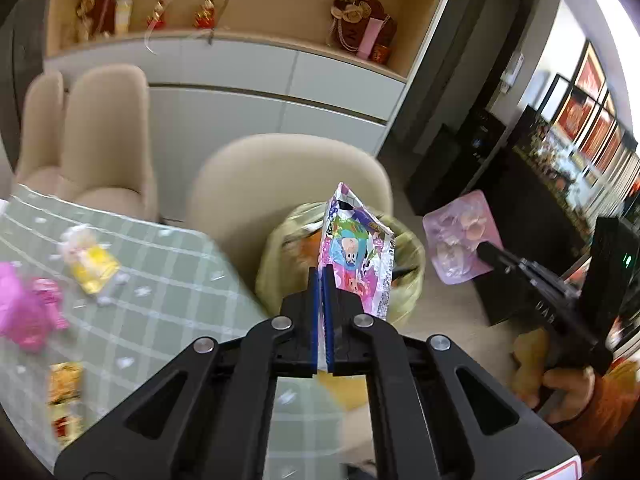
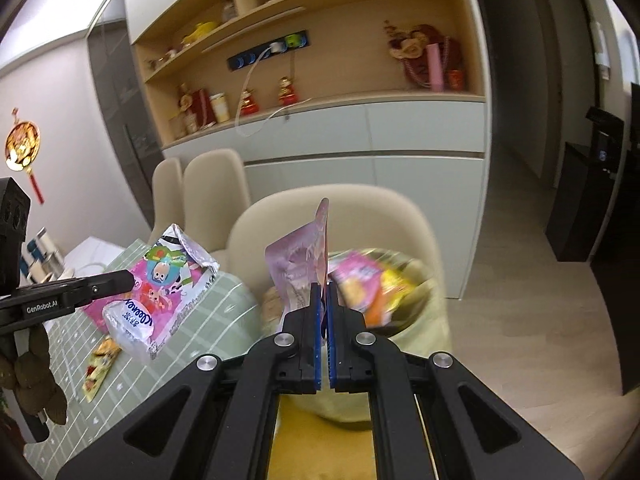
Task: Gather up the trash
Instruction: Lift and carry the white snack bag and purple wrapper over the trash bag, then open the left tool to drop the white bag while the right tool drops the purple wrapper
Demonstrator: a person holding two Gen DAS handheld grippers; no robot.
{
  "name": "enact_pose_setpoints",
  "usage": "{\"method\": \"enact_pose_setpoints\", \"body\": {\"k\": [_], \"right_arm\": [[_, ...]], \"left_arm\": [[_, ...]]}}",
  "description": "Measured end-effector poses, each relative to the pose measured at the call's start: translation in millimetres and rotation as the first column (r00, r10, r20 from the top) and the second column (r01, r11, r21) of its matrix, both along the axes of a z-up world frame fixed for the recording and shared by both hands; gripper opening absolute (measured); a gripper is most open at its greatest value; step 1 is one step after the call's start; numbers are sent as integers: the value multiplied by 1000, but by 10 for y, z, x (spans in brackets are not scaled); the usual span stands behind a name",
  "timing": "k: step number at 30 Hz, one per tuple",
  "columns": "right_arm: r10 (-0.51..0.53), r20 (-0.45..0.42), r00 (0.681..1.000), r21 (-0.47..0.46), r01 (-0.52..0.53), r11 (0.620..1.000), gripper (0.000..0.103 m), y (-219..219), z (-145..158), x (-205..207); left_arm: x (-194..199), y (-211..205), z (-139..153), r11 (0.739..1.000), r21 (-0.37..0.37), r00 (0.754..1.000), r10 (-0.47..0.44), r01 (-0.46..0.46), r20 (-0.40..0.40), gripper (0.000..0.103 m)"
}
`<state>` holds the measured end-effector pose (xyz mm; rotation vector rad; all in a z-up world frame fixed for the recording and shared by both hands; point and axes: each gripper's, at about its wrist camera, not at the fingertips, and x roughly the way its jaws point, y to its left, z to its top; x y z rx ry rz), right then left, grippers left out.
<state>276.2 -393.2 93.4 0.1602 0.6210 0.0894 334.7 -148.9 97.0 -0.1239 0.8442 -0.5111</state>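
Note:
My left gripper (image 1: 322, 276) is shut on a colourful cartoon-printed tissue wrapper (image 1: 356, 248), which stands up in front of the bin (image 1: 408, 284) lined with a yellow-green bag. In the right wrist view the same wrapper (image 2: 168, 280) hangs from the left gripper (image 2: 126, 278) over the table's corner. My right gripper (image 2: 324, 288) is shut on a pink plastic blister pack (image 2: 300, 260), held just before the bin (image 2: 424, 336), which holds several bright wrappers (image 2: 368, 288). The left wrist view shows the right gripper (image 1: 490, 252) with that pack (image 1: 456, 236) to the right of the bin.
A table with a green checked cloth (image 1: 168, 280) carries a pink wrapper (image 1: 24, 312), a yellow packet (image 1: 90, 268) and a snack wrapper (image 1: 66, 392). Beige chairs (image 1: 280, 176) stand behind the bin. A white cabinet with shelves (image 2: 360, 140) fills the back wall.

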Motion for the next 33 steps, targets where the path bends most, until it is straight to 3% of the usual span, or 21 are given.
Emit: {"method": "enact_pose_setpoints", "body": {"k": [7,14,18,21,23,33], "right_arm": [[-47,-29,998,3,47,999,5,-613,-127,380],[-15,-93,996,46,19,999,5,-814,-387,685],[34,-152,988,42,-28,999,4,-704,-631,852],[63,-190,980,53,-53,997,4,-591,-796,942],[85,-209,974,66,-72,995,4,-515,-882,1002],[144,-288,947,56,-133,990,5,-200,-1243,1198]], "left_arm": [[698,-815,-405,998,-1,993,-64,64,-99,2],[1150,-1466,-1074,968,207,972,-96,142,-215,2],[1295,-1501,-1244,965,222,967,-83,138,-240,3],[1353,-1418,-1228,978,170,964,-74,120,-254,20],[1360,-1334,-1156,982,161,970,-61,101,-237,25],[1172,-959,-920,990,139,983,1,26,-185,33]]}}
